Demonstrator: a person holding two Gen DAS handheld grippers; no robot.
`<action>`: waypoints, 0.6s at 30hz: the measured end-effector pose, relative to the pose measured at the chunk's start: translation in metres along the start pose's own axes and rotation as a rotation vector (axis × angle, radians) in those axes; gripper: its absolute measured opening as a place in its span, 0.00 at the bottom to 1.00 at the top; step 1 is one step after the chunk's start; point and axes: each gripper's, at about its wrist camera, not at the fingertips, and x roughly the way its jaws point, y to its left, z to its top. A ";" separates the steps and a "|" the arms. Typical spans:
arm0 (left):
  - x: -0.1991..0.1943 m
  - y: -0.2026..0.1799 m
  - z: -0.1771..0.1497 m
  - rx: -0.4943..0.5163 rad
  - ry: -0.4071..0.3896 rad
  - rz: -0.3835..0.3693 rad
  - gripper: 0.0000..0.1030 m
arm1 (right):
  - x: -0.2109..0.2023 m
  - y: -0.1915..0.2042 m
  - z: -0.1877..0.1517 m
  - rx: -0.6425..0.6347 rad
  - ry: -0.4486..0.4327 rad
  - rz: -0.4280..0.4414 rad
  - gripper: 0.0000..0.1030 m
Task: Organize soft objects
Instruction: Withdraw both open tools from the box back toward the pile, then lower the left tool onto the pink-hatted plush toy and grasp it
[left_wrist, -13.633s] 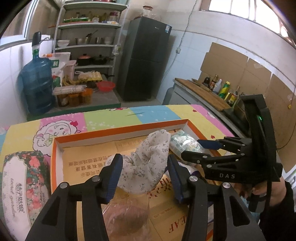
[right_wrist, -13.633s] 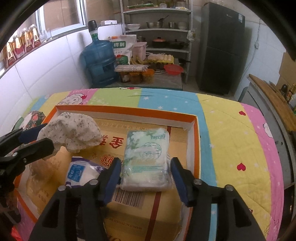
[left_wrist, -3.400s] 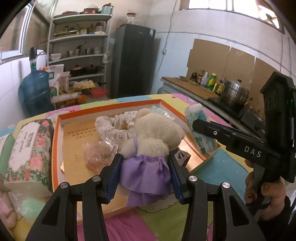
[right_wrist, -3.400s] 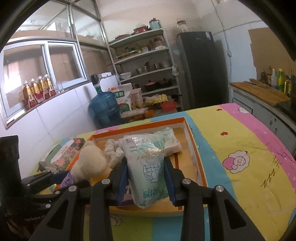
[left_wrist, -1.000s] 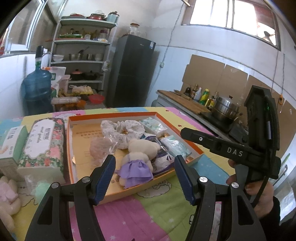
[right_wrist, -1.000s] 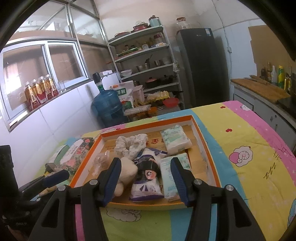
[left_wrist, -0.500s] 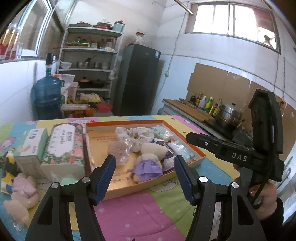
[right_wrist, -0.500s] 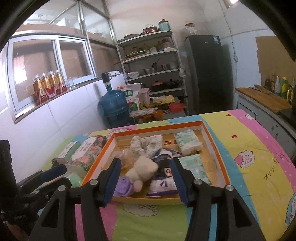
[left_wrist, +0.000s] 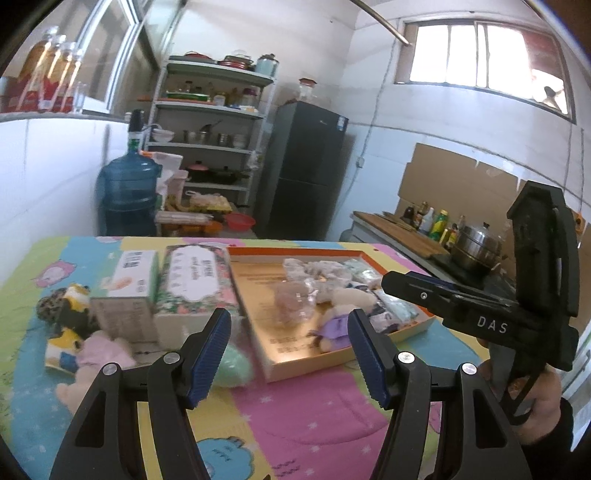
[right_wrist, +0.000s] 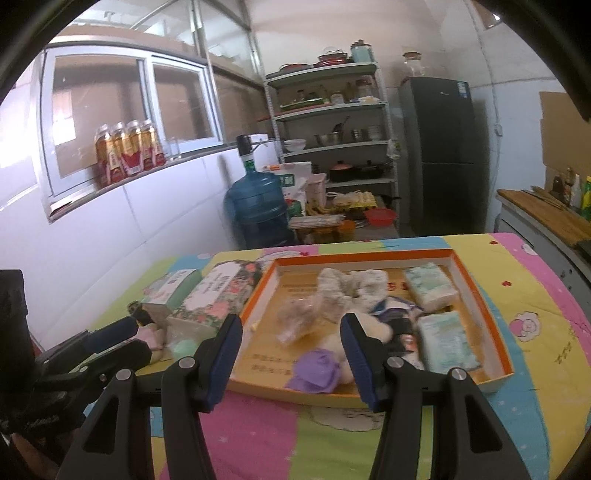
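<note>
**Both grippers empty above a half-filled tray**

At the left edge of the table, on the patchwork cloth (left_wrist: 303, 398), several soft things wait outside the tray: a leopard-print plush (left_wrist: 64, 314), a pink plush (left_wrist: 99, 356) lying in front of it, and a pale green soft lump (left_wrist: 231, 367) just beside the tray's near left corner. Behind them stand a white tissue box (left_wrist: 129, 284) and a floral tissue box (left_wrist: 194, 282), the floral one touching or just short of the tray's left wall; blur hides which.

The left gripper (left_wrist: 288, 354) hangs above the table's near edge with its jaws spread wide and nothing between them. It faces the gap between the loose toys and the tray, which I read as a pause before choosing the next toy.

The orange-rimmed cardboard tray (right_wrist: 484, 306) holds the sorted items. Along its left half lies a crinkled clear bag (right_wrist: 301, 319); behind that a floral cloth bundle (right_wrist: 351, 282); at the near edge a cream teddy in a purple dress (right_wrist: 317, 369); next a dark printed pouch (right_wrist: 400, 330). Against the right wall sit two tissue packs (right_wrist: 430, 286), one at the far corner and one nearer, laid flat, probably to save room.

The right gripper (right_wrist: 291, 350) is likewise wide open and holds nothing, hovering over the tray's near edge.
</note>
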 end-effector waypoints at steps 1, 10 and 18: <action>-0.003 0.004 -0.001 -0.004 -0.003 0.006 0.65 | 0.001 0.004 0.000 -0.004 0.001 0.005 0.54; -0.027 0.035 -0.007 -0.042 -0.039 0.061 0.65 | 0.014 0.046 -0.008 -0.061 0.030 0.059 0.54; -0.046 0.063 -0.016 -0.077 -0.052 0.109 0.65 | 0.025 0.078 -0.014 -0.105 0.057 0.094 0.54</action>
